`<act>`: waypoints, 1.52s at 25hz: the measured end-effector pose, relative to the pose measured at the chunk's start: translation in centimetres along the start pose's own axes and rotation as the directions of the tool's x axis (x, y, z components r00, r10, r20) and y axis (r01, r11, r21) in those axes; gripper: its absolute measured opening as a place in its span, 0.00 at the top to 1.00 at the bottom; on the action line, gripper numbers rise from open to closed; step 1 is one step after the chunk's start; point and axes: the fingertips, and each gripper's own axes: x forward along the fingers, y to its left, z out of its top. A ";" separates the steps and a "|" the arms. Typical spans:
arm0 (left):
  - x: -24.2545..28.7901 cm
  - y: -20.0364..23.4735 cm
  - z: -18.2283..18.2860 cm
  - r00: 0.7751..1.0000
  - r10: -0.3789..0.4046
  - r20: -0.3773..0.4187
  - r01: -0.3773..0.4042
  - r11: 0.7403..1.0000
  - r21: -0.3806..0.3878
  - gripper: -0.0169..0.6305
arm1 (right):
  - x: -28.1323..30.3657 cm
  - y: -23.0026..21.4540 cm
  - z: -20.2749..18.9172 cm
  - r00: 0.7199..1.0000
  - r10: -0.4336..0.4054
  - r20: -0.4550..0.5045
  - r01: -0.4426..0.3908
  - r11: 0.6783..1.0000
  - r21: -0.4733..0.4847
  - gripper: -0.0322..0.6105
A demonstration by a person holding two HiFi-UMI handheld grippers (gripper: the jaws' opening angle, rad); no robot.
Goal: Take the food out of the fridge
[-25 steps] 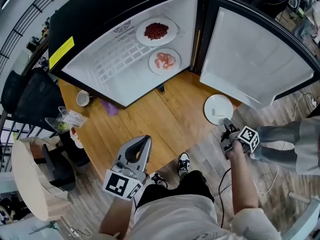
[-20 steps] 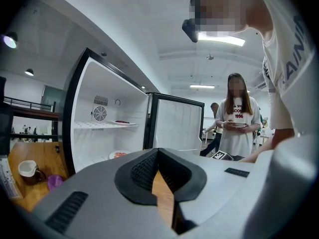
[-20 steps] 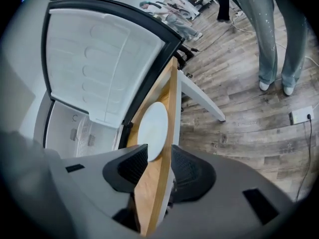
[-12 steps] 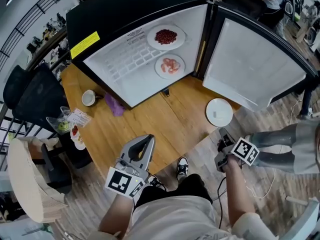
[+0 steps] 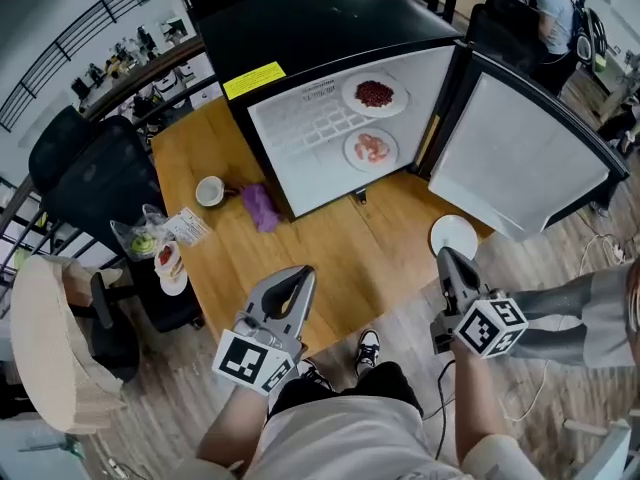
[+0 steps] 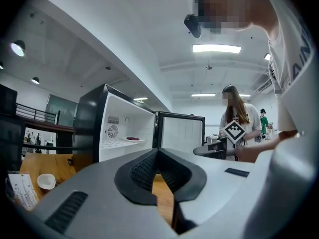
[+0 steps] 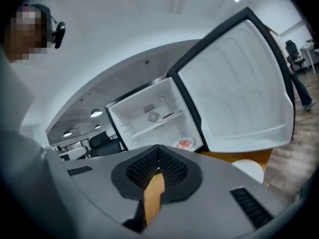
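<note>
A black fridge (image 5: 330, 28) lies open on the wooden table (image 5: 330, 258), its door (image 5: 520, 158) swung to the right. Inside, a plate of dark red food (image 5: 375, 94) sits on the shelf above a plate of pink food (image 5: 372, 148). An empty white plate (image 5: 454, 236) rests on the table near the door. My right gripper (image 5: 443, 258) hovers just short of that plate, shut and empty. It faces the fridge, with the pink food (image 7: 185, 144) ahead. My left gripper (image 5: 298, 280) is at the table's near edge, shut with nothing in it.
A white cup (image 5: 210, 190) and a purple crumpled thing (image 5: 259, 206) lie on the table left of the fridge. A black chair (image 5: 95, 178) and a small stand with bags (image 5: 165, 243) are at the left. A person (image 6: 238, 118) stands behind.
My right gripper has lifted off the white plate, rolled over and closed its jaws. My left gripper rose slightly. The fridge now sits farther right and higher in the head view.
</note>
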 end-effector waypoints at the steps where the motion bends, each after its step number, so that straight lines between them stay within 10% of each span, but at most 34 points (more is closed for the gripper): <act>1: -0.4 0.3 0.5 1.000 0.009 0.009 -0.009 1.000 0.004 0.96 | 0.1 1.5 0.7 1.000 0.024 0.014 -0.023 0.998 -0.051 0.92; 7: -2.2 1.3 2.3 0.998 0.037 0.046 -0.038 0.999 0.018 0.96 | 0.0 7.8 3.2 0.990 0.122 0.066 -0.104 0.966 -0.238 0.92; 20: -2.9 2.1 3.0 0.996 0.048 0.069 -0.050 0.998 0.027 0.96 | 1.5 8.4 2.8 0.989 0.140 0.045 -0.130 0.976 -0.175 0.92; 38: -3.2 3.7 2.1 0.993 0.107 0.044 -0.108 0.994 0.012 0.96 | 14.8 5.8 9.5 0.986 0.136 0.094 -0.150 0.977 0.155 0.81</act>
